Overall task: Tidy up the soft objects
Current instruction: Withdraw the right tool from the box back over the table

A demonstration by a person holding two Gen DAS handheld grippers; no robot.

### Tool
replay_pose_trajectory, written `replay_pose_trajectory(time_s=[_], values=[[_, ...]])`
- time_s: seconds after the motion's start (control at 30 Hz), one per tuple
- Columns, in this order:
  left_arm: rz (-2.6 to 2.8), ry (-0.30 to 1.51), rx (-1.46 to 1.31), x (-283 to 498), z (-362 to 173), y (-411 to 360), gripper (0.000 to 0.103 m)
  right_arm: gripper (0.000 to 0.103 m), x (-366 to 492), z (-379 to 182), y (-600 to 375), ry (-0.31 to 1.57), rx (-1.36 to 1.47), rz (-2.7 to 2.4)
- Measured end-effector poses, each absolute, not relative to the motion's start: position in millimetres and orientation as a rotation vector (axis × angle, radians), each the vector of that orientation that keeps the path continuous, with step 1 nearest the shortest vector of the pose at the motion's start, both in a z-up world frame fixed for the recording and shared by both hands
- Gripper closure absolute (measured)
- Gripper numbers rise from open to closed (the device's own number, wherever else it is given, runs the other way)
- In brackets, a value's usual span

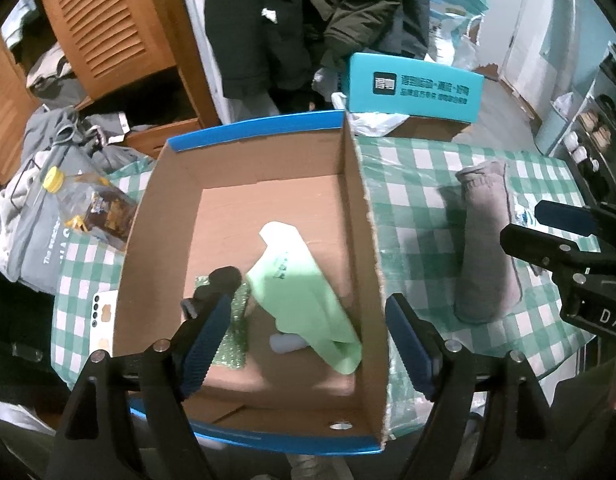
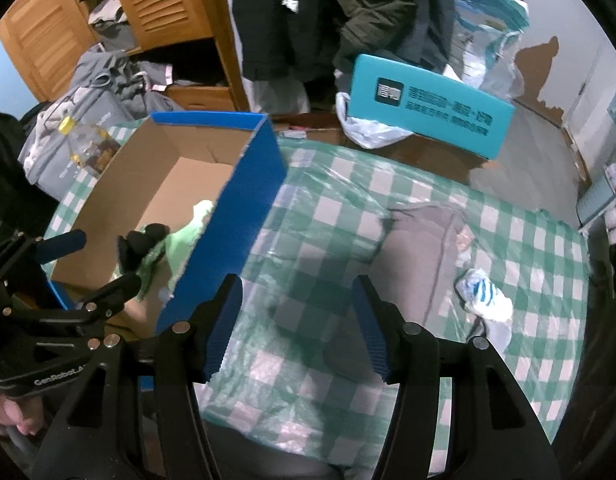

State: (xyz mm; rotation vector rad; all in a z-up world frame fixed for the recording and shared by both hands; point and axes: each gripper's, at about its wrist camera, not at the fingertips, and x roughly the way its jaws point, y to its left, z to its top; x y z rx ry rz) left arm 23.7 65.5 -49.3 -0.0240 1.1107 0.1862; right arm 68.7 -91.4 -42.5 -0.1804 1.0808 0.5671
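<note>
My left tool (image 1: pixel 308 328) hangs wide over the cardboard box (image 1: pixel 360 208), gripping nothing; the green cloth (image 1: pixel 304 292) lies below it. My right tool (image 2: pixel 298 328), part open and empty, has the grey sock (image 2: pixel 416 248) just ahead on the desk (image 2: pixel 528 240).

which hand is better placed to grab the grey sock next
Probably the right gripper: open, empty, over the tablecloth beside the grey sock. The left gripper is open above the box, over the green cloth.

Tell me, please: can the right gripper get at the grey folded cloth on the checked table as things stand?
Probably yes. The right gripper hangs open above the table, and the grey folded cloth lies just ahead, outside the blue cardboard box, with nothing on top of it.
</note>
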Motion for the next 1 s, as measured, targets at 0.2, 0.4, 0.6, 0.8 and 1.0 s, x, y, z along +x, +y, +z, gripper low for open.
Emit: replay_pose_trajectory(time_s=[0.2,0.4,0.6,0.8,1.0], values=[[0.164,1.121,0.004,30,-51,46,0.022,0.046,72,-47,-115,1.092,-0.152,0.533],[0.131,1.133,0.029,38,-53,21,0.022,0.046,75,-52,-143,1.101,-0.122,0.501],[0.097,1.152,0.051,46,-58,-2,0.021,0.046,82,-60,-170,1.117,-0.089,0.459],[0.062,1.18,0.048,57,-66,-24,0.021,0.046,88,-72,-202,1.142,-0.068,0.399],[0.035,1.202,0.063,68,-77,-45,0.021,0.046,97,-89,-232,1.175,-0.054,0.333]])
